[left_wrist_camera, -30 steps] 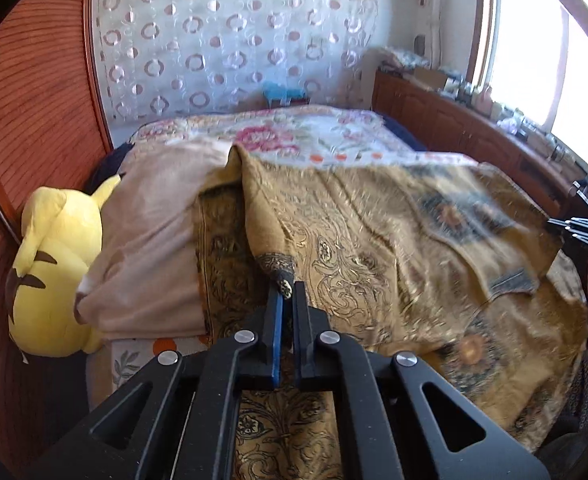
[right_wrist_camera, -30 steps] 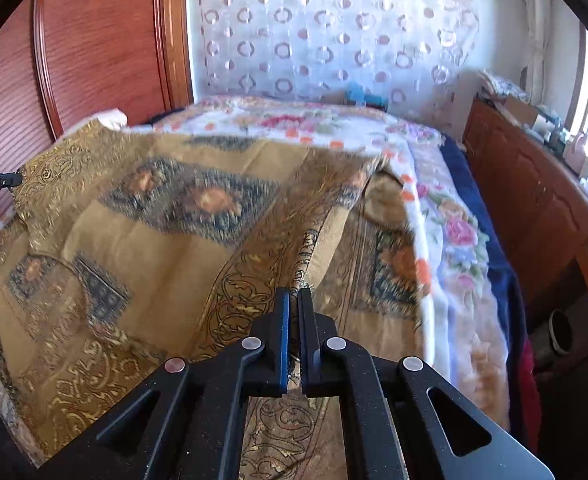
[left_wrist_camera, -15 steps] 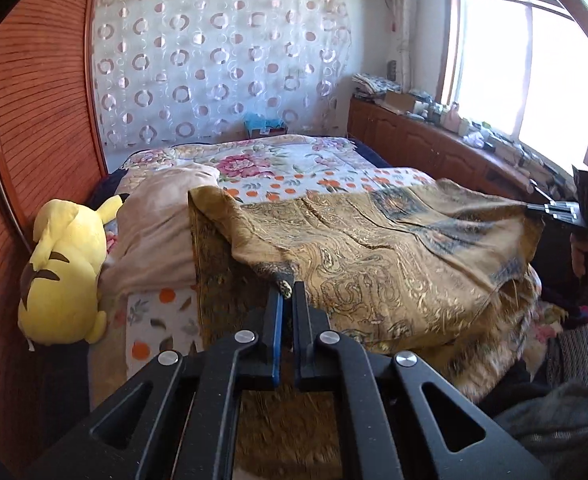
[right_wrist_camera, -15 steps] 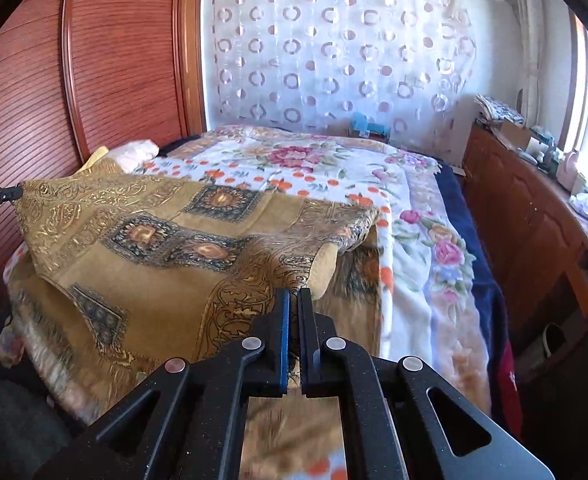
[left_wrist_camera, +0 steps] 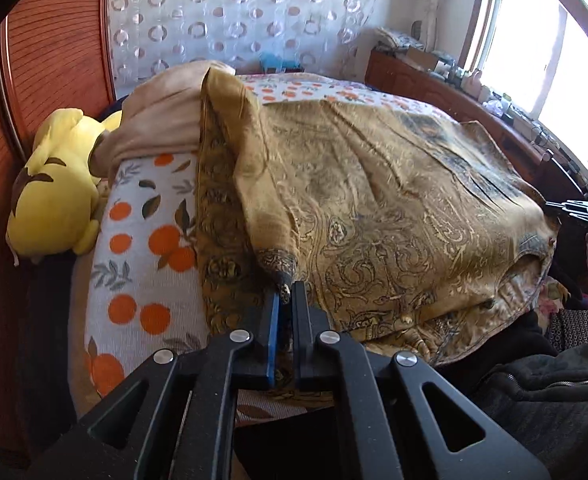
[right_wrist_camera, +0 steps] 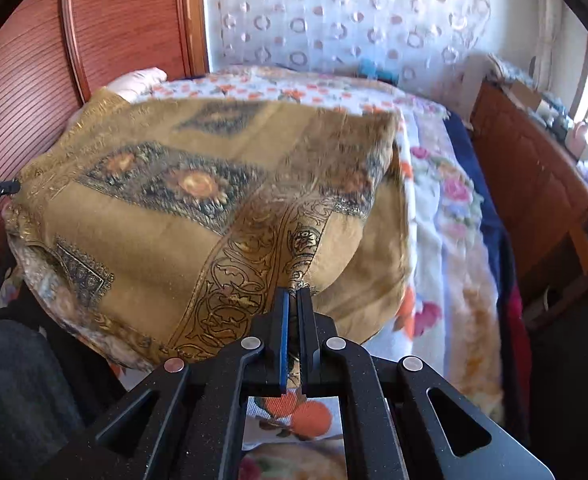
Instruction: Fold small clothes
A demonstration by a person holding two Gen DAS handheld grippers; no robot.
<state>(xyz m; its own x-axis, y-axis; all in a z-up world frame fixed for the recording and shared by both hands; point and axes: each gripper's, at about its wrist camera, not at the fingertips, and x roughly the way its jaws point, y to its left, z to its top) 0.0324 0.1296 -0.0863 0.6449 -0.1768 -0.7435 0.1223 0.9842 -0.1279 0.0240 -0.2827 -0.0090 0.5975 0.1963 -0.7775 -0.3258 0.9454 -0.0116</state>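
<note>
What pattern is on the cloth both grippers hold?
Gold cloth with dark scrollwork and orange-centred medallions; clearest in the right wrist view.

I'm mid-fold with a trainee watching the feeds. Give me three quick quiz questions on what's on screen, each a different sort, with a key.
1. True or false: the left gripper and the right gripper are each shut on a corner of the gold patterned cloth.
2. Multiple choice: in the left wrist view, the yellow plush toy lies (A) on top of the gold cloth, (B) at the left side of the bed beside the beige blanket, (C) on the wooden cabinet under the window.
3. Fill in: the sheet under the cloth near the left gripper is printed with ____.

Key: 1 true; 2 B; 3 oranges.
</note>
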